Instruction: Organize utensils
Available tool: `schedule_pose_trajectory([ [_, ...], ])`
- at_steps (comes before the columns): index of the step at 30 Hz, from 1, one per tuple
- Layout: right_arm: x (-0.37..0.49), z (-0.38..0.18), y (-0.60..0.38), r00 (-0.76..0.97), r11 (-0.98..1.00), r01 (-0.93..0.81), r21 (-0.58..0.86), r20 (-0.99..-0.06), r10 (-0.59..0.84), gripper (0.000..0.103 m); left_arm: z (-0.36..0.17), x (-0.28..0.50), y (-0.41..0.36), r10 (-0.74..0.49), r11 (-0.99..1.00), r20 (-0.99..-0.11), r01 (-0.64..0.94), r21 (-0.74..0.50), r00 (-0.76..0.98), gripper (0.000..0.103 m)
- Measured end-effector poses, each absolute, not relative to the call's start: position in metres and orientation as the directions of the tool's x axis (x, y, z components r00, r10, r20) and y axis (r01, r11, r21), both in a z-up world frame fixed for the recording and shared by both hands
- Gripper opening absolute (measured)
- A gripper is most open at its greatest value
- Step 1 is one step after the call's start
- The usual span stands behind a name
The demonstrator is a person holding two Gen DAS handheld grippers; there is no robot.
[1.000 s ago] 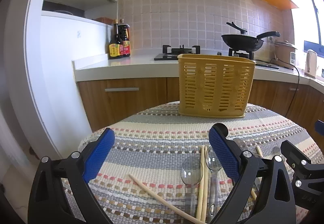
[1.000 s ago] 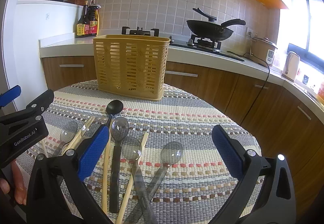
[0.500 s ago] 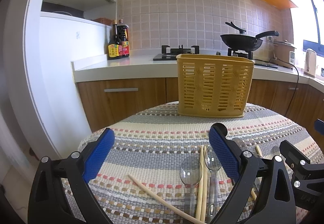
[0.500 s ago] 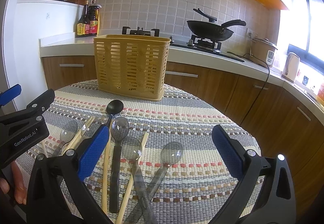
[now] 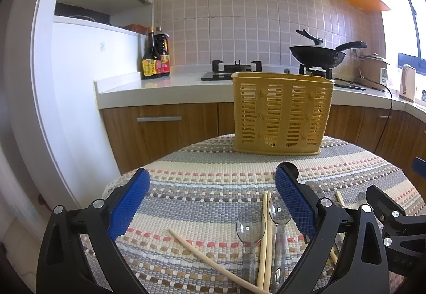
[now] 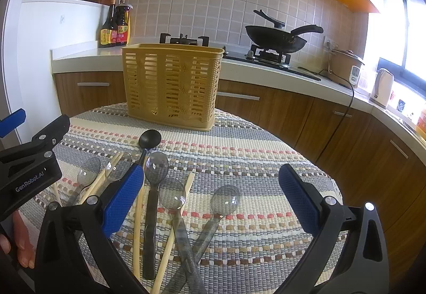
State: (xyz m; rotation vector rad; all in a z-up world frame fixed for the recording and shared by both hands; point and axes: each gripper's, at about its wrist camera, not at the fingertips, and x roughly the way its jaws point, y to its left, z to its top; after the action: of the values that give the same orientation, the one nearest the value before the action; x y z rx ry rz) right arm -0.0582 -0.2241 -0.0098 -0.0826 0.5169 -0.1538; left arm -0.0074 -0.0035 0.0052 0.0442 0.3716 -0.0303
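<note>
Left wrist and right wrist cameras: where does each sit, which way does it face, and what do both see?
Left wrist: on the left gripper, facing the yellow slotted plastic basket over the striped woven mat; its blue-padded fingers show, open.
Right wrist: on the right gripper, over clear plastic spoons and wooden chopsticks; open fingers and the left gripper at left show.
Shared: basket, mat, black wok.
</note>
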Motion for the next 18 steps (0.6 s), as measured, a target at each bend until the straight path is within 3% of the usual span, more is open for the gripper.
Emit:
schedule_pose_trajectory([
  [18, -0.0576, -0.0098, -0.2243, 0.858, 0.985, 0.126, -0.118, -0.485, -0.168, 0.097, 0.0038, -0.0079, -0.0041, -0.020, 0.999, -0.361, 0.036, 0.037, 0.932, 0.093],
])
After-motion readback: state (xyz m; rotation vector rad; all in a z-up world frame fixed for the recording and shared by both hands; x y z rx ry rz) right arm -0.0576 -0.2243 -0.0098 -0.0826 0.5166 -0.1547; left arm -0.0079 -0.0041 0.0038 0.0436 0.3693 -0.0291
